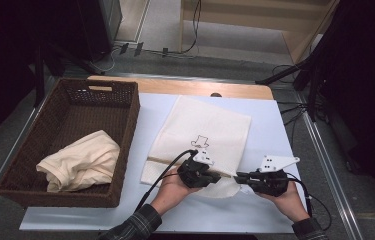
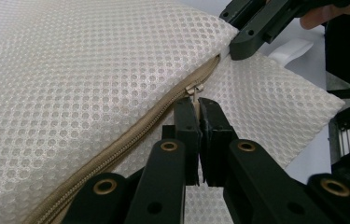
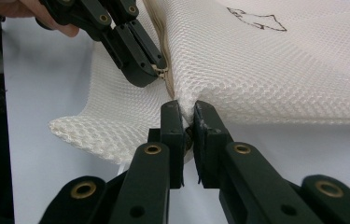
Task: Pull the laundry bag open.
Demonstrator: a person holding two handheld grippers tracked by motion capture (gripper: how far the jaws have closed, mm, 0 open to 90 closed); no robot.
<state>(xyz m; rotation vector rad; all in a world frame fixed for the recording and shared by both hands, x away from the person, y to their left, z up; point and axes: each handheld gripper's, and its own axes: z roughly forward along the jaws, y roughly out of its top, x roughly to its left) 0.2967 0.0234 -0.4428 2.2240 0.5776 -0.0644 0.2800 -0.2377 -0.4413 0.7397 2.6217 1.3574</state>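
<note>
My L gripper (image 2: 197, 105) clamped on zipper pull (image 2: 194, 89); R gripper (image 3: 187, 112) pinching mesh laundry bag (image 1: 202, 135) edge on table centre; wicker basket (image 1: 125, 130) w/ cream cloth (image 1: 82, 160) sits left, apart.

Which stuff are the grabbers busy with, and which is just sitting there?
Busy with:
- mesh laundry bag, edge pinched by the right gripper
- zipper pull, pinched by the left gripper

Just sitting:
- wicker basket
- cream cloth inside it
</note>
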